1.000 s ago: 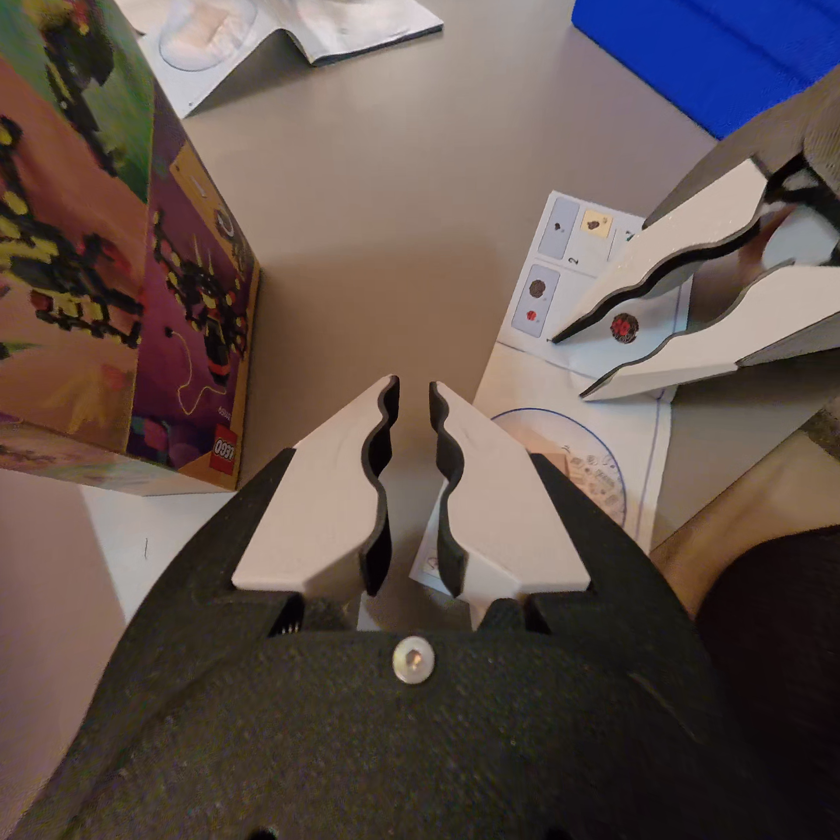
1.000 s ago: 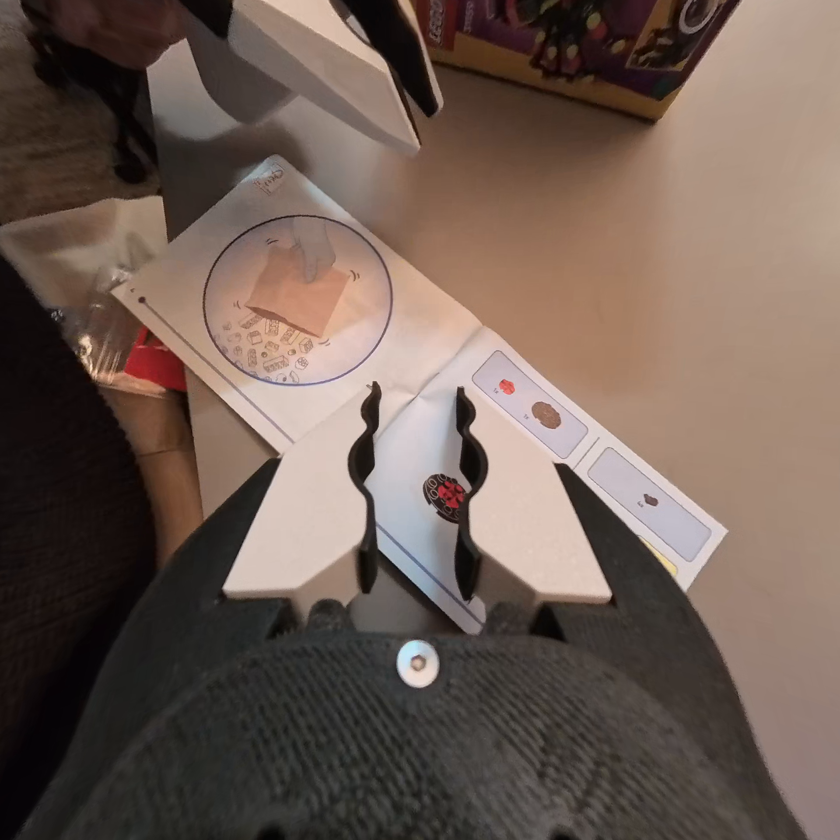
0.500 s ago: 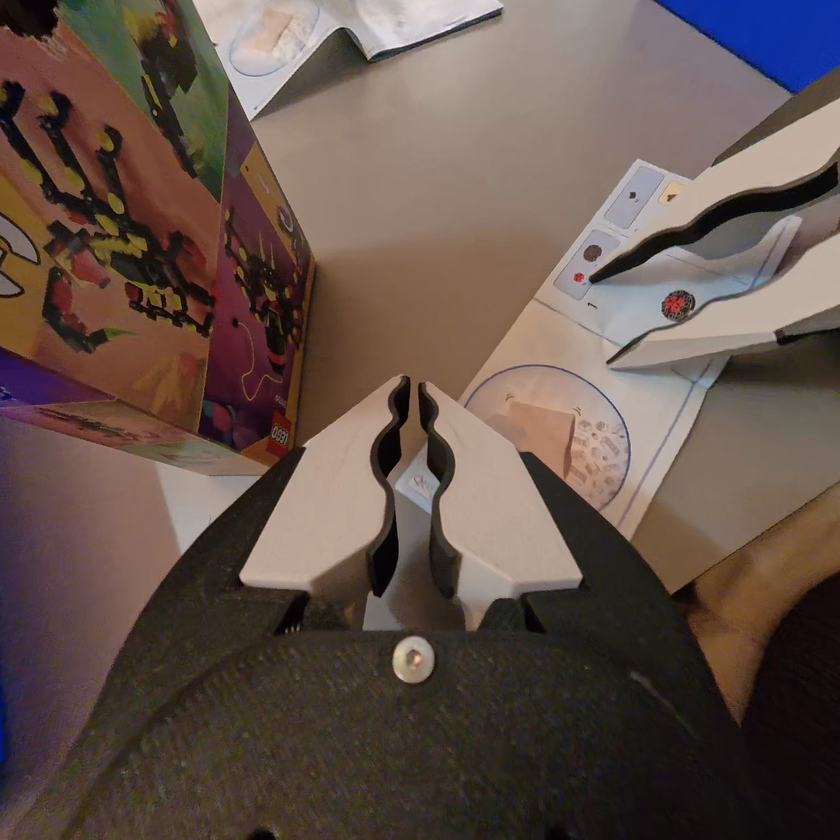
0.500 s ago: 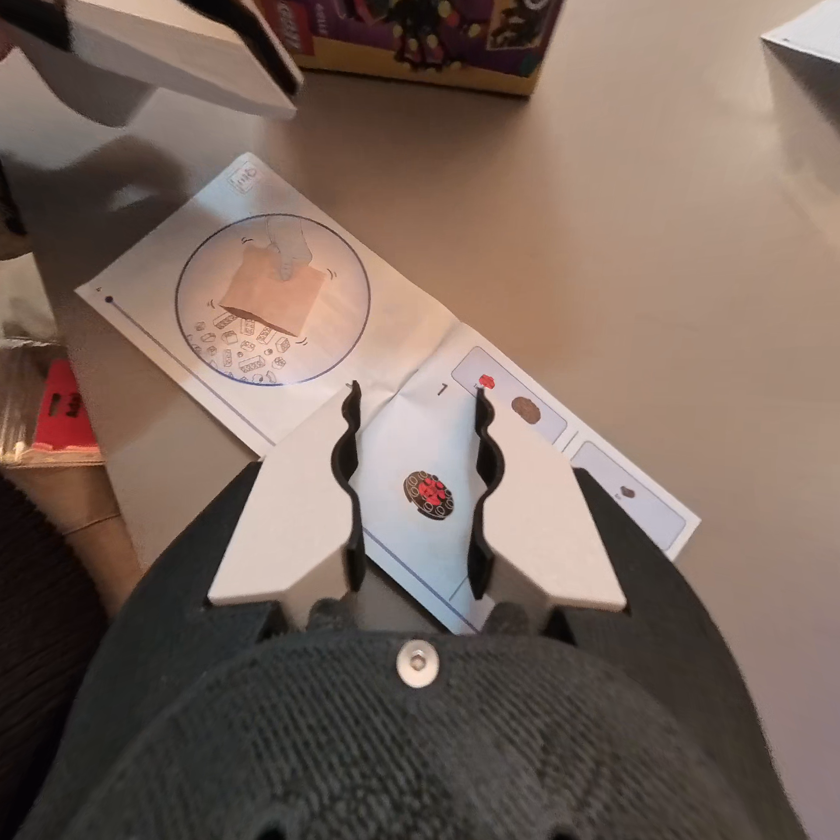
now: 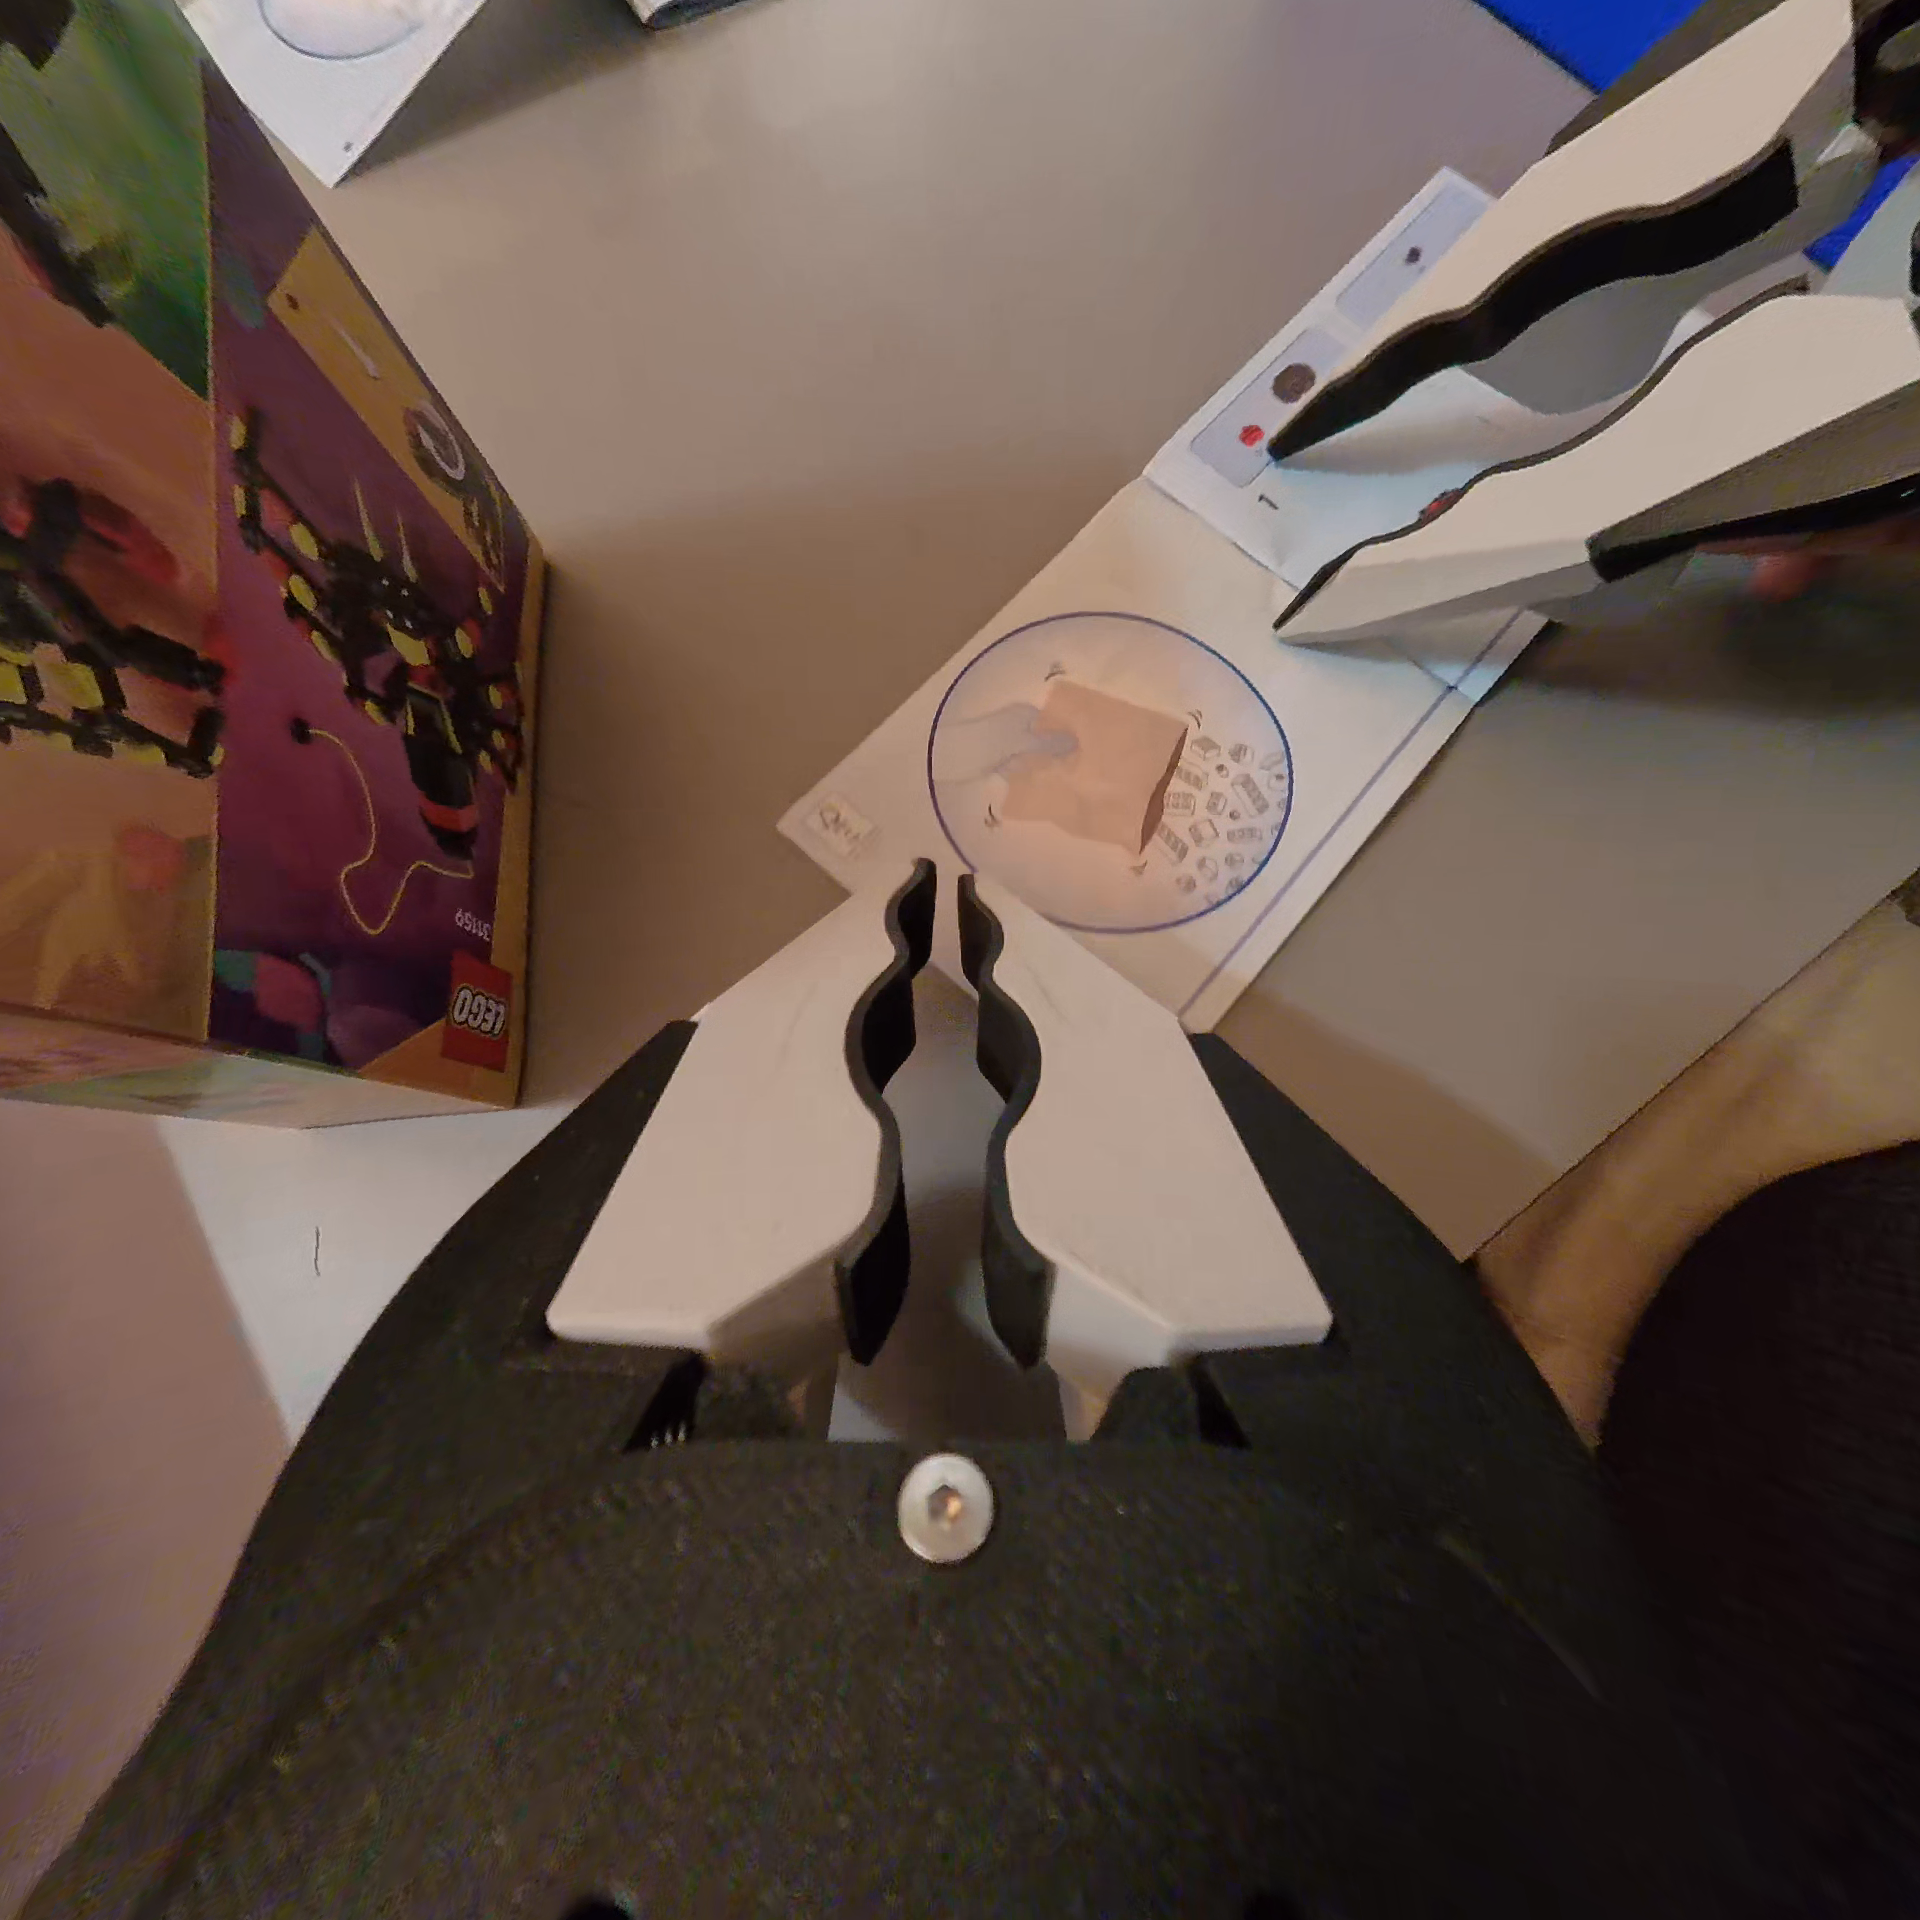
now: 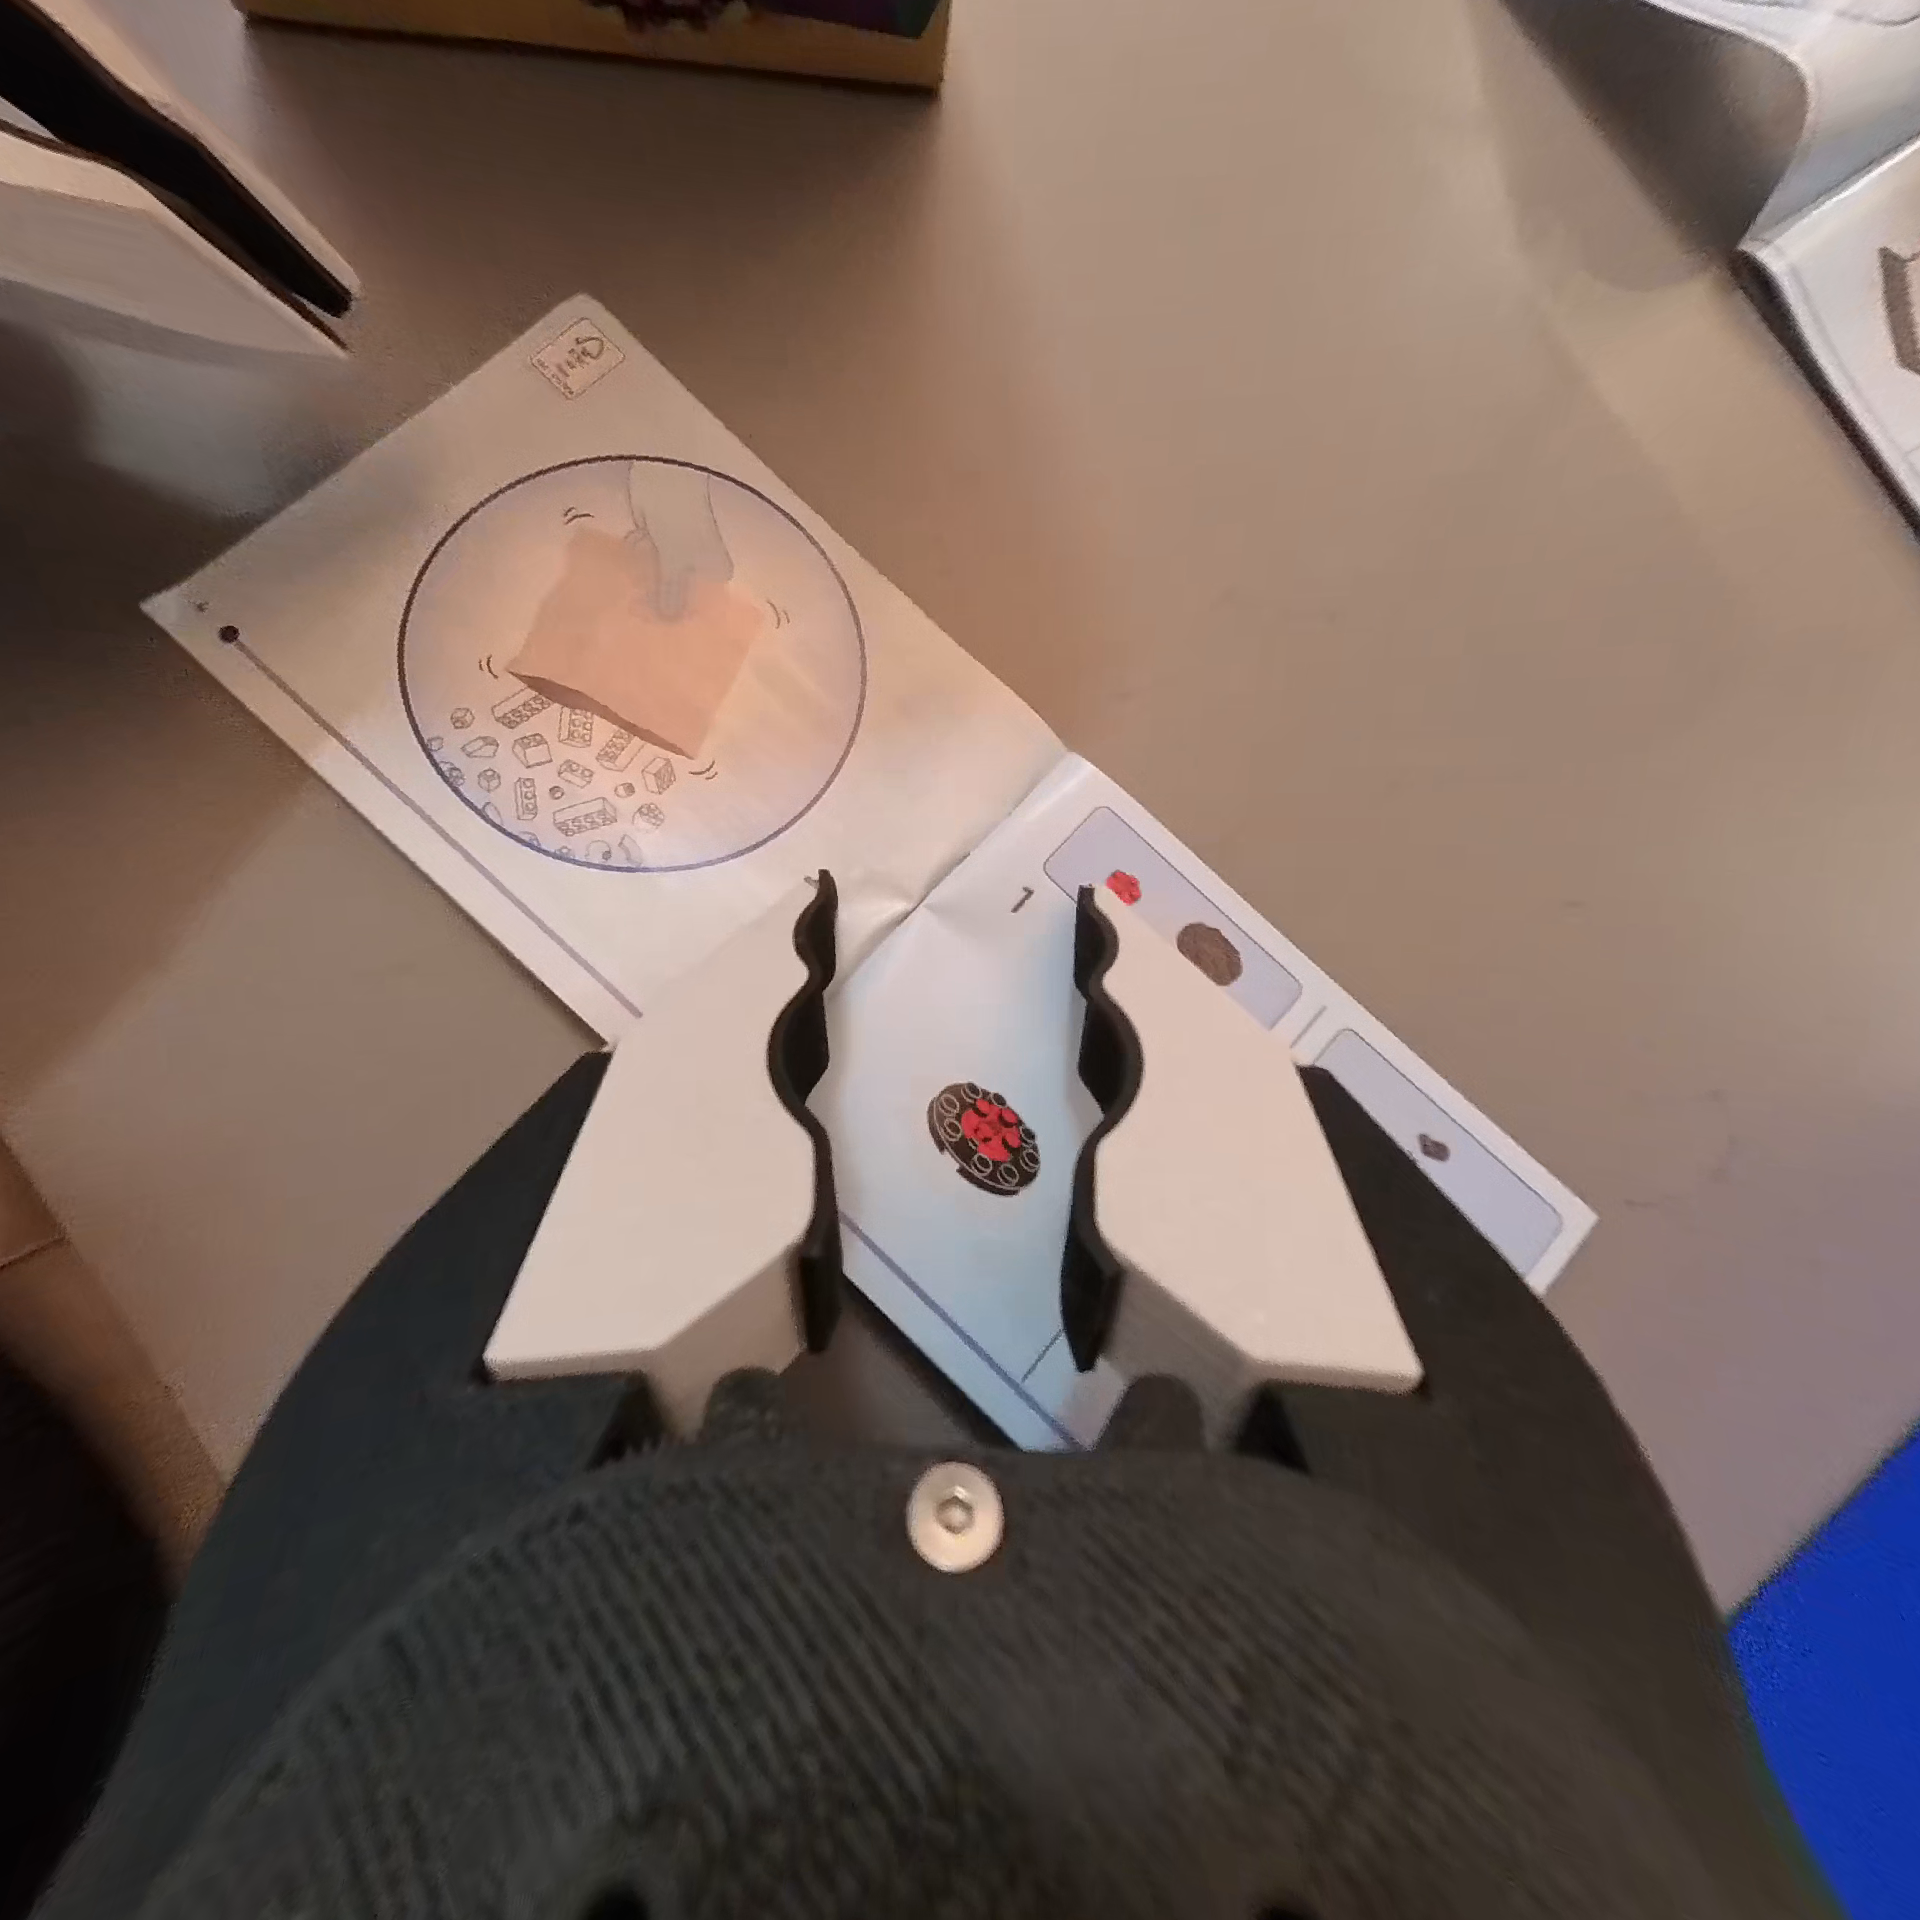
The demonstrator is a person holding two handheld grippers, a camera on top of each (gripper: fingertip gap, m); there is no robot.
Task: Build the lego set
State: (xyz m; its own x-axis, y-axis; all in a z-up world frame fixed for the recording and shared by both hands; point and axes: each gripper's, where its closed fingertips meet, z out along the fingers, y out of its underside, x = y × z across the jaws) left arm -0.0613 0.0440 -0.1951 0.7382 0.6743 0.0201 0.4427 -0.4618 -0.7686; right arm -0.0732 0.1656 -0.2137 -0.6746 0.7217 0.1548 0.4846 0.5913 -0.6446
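An open instruction booklet (image 5: 1143, 790) lies flat on the grey table near its front edge; it also shows in the right wrist view (image 6: 644, 665). A colourful Lego box (image 5: 364, 675) stands upright to the left; its bottom edge shows in the right wrist view (image 6: 623, 31). My left gripper (image 5: 940, 883) is empty, its jaws almost together, just short of the booklet's left corner. My right gripper (image 6: 951, 894) is open and empty, low over the booklet's right page. It straddles a printed round black-and-red piece. It also shows in the left wrist view (image 5: 1278, 540). No loose bricks are visible.
A second open booklet (image 5: 343, 62) lies at the far side of the table and shows in the right wrist view (image 6: 1849, 260). A blue surface (image 6: 1829, 1714) lies to the right. The table's front edge (image 5: 1351, 1143) is close, with a person's dark clothing (image 5: 1766, 1455) beyond it.
My left gripper's jaws have narrowed and it has drawn back toward the booklet's left corner. My right gripper's jaws have widened over the right page and it has shifted a little to the right.
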